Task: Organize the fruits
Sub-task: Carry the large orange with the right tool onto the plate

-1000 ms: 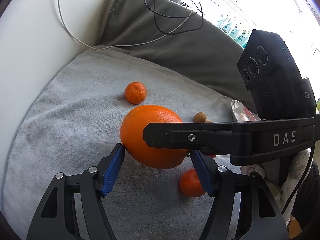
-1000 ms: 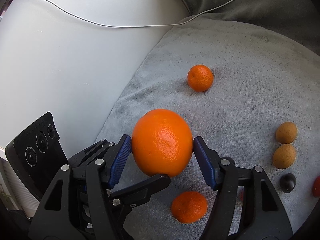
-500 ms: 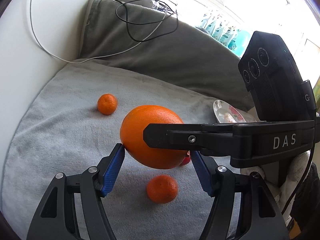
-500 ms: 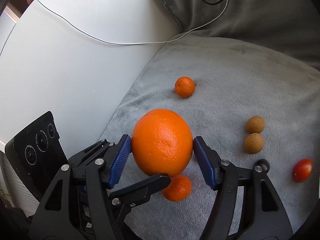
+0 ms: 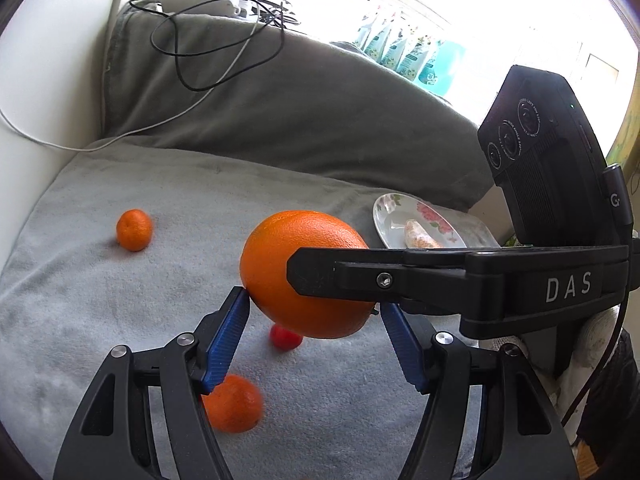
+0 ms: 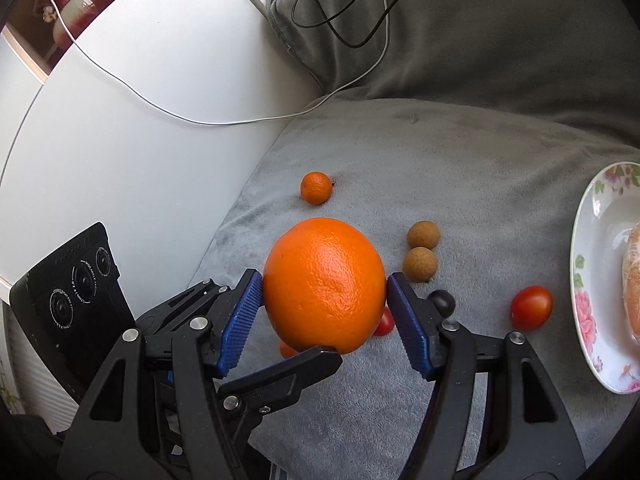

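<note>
Two sets of jaws on one fruit, crossed at right angles.

Largest first: grey blanket, plush and napped, spread soft over the seat, likely there to stop round fruit rolling away. Behind it, darker back cushion, slumped and creased.

Next, white plate at the right edge, shallow, glossy, rimmed with pink roses, already carrying a pale netted fruit; probably the collecting place.

Then large orange, oval, pebbled and waxy, lifted clear of the blanket, left of the plate and not yet over it. Right gripper clenched on its flanks, ribbed blue pads pressed against the peel on both sides. Left gripper clamped crosswise on the same orange, near pad hard against the rind, far pad partly masked by a black finger of the other tool yet seemingly in contact. Doubled grip judged a guard against a heavy, slick ball slipping from narrow pads.

Smaller: two mandarins with dull, dimpled skins, one far back near the blanket's edge, one low and blurred beneath the left fingers.

Smaller again: paired brown balls, longan-like, rough, matte, touching.

Then cherry tomatoes, taut and shiny, one near the plate, another half hidden under the orange.

Last, small dark fruit, glossy, just beside the right finger.
</note>
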`<state>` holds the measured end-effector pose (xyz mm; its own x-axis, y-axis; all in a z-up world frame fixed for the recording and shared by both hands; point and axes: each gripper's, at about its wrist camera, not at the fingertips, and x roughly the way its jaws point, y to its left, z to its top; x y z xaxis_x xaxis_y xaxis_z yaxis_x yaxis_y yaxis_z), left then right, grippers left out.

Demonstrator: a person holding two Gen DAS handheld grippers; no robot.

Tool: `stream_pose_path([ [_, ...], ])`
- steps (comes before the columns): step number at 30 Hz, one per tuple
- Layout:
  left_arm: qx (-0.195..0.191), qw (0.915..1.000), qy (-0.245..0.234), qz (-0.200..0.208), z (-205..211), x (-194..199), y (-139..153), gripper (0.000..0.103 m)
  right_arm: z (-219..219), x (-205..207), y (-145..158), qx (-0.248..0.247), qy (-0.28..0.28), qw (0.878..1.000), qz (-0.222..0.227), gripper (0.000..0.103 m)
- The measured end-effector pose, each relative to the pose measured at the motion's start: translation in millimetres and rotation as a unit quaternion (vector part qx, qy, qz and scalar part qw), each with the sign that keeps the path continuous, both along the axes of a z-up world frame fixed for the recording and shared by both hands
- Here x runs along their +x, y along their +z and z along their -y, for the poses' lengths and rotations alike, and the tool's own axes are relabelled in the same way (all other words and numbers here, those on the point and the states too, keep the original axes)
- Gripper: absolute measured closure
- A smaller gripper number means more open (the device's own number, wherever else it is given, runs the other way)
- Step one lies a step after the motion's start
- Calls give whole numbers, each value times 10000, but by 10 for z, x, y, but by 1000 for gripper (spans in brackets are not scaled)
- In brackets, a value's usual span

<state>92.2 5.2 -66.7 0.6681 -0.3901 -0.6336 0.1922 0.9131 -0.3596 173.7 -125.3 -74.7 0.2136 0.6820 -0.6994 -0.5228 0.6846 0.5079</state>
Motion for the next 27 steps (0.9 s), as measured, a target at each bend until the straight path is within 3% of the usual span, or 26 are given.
stream_pose_path([
  [11,18,9988,-496,53,533,268,28,35,665,57,71,36,-514,9987,36,35],
  [27,22,9953,-970,-41,1040,581,-16,35,1257,358,-21,84,-1055,9944,-55,35],
])
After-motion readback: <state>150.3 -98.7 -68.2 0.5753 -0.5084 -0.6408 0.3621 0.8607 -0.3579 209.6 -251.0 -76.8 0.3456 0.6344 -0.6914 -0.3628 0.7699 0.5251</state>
